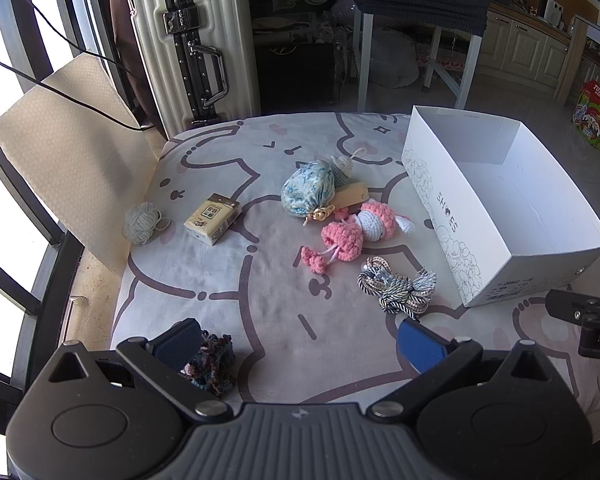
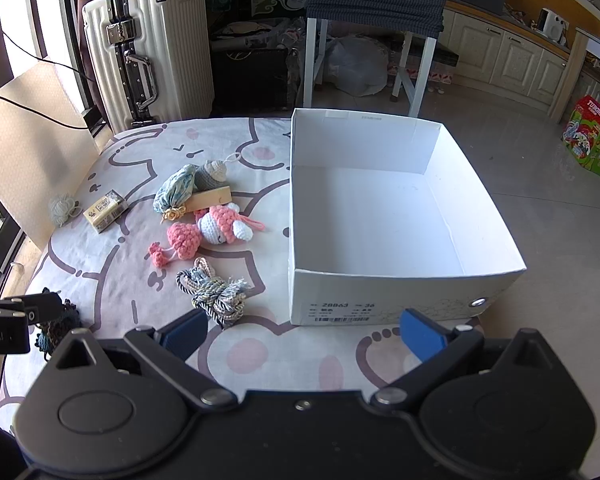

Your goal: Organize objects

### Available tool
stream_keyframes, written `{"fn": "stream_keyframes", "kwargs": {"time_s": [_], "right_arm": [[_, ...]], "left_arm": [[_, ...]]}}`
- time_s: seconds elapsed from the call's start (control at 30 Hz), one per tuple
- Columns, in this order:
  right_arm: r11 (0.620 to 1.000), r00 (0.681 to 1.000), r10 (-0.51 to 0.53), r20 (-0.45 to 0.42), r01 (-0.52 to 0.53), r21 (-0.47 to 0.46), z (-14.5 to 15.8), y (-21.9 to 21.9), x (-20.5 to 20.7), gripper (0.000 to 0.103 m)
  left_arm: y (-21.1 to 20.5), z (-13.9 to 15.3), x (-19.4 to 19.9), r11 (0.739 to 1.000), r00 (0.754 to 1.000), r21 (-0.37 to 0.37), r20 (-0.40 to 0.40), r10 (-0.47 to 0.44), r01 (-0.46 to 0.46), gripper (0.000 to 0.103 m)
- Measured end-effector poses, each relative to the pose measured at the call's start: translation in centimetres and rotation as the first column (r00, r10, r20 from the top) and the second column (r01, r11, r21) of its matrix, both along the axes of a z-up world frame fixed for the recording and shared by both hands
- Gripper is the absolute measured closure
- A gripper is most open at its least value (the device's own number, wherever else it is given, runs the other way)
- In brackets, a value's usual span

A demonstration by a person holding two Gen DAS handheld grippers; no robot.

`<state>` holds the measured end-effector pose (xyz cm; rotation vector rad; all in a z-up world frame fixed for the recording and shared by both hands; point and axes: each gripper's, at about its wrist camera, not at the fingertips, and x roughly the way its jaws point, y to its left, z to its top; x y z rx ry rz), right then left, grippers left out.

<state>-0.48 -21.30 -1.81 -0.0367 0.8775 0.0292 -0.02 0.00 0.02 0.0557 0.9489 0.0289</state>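
An empty white shoe box (image 1: 496, 184) (image 2: 380, 216) stands open on the right of a cartoon-print cloth (image 1: 236, 280) (image 2: 112, 264). Left of it lie a blue floral pouch (image 1: 310, 194) (image 2: 175, 190), a pink-and-white crochet doll (image 1: 360, 228) (image 2: 216, 226), a bundle of grey-blue cord (image 1: 398, 290) (image 2: 216, 294), a tissue pack (image 1: 212, 218) (image 2: 105, 210) and a white yarn ball (image 1: 142, 222) (image 2: 62, 208). A dark crochet piece (image 1: 214, 368) (image 2: 58, 328) sits by my left gripper (image 1: 298, 342), which is open and empty. My right gripper (image 2: 304, 332) is open before the box's front wall.
A white ribbed suitcase (image 1: 196, 48) (image 2: 152, 48) stands behind the cloth's far edge, beside a white-legged chair (image 1: 420, 32) (image 2: 364, 36). A beige cushion (image 1: 64, 152) leans at the left by the window. A colourful carton (image 2: 592, 140) rests on the floor at the right.
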Motion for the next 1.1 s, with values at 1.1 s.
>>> {"fn": "stream_keyframes", "kwargs": {"time_s": [1.1], "right_arm": [[0.935,0.939,0.344,0.022,-0.340,-0.103,2.0,6.3,5.7,0.004]], "left_arm": [[7.9,-1.3,1.4,0.963,0.963,-0.024,-0.001,0.268,-0.268,0.000]]}}
